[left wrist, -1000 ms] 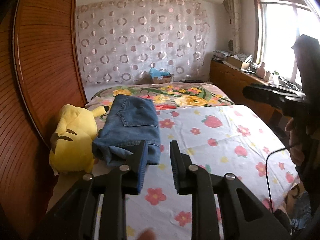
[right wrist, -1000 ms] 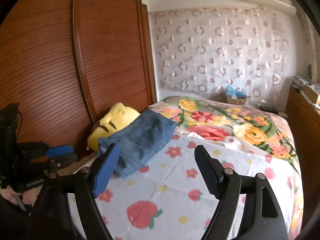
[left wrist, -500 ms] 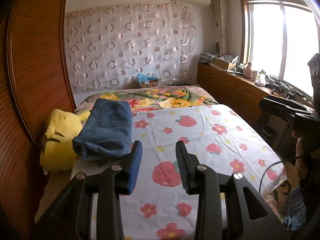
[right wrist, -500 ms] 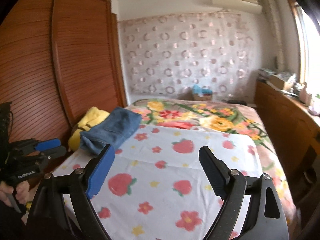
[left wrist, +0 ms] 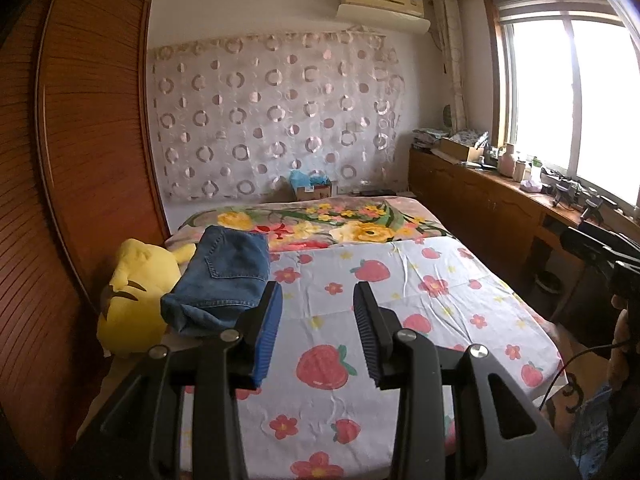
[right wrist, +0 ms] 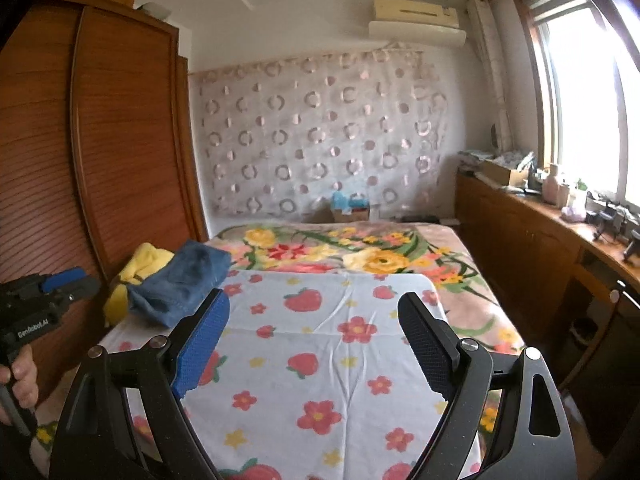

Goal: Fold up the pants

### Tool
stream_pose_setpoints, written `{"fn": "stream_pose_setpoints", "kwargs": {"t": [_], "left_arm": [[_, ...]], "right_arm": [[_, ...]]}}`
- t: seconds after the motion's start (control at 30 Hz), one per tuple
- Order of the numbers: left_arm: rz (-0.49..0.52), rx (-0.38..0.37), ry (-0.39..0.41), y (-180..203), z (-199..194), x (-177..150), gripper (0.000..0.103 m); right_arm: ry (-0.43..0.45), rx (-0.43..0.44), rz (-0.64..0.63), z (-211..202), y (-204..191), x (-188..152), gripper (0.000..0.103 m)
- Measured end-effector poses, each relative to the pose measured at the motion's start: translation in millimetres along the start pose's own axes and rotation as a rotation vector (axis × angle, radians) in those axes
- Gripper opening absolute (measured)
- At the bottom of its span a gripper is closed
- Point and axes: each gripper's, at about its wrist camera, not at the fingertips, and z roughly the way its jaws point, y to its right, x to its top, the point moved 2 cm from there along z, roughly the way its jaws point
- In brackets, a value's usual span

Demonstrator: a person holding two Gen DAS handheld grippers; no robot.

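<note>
Pants: blue denim pants [left wrist: 224, 276], folded into a thick rectangular bundle, 1 back pocket facing up, the bulging folded edge toward the cameras.
Place: at the left edge of the bed, on the white sheet printed with strawberries and flowers [left wrist: 400, 292], touching the yellow plush toy [left wrist: 132, 300] beside the brown slatted wooden wardrobe [left wrist: 80, 160].
Hidden: the near right corner of the bundle sits behind the left gripper's blue pad; the plush is partly covered by the denim in the right wrist view [right wrist: 184, 280].
Left gripper: the black 2-finger left gripper [left wrist: 316, 332] points slightly downward over the sheet, jaws partly apart with nothing between them.
Right gripper: the black 2-finger right gripper [right wrist: 312, 344] is spread wide and empty above the sheet.
Hands: a hand [right wrist: 18, 380] grips the left tool's handle, cut off by the frame.
</note>
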Motion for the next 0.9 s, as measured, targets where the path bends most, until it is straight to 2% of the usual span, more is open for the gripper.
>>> {"fn": "stream_pose_setpoints", "kwargs": {"t": [0.9], "left_arm": [[-0.005,0.006,0.005,3.8,-6.6,-4.7,0.038]], "right_arm": [[-0.008,-0.008,-0.002,4.8,-3.8,-7.5,0.088]]}}
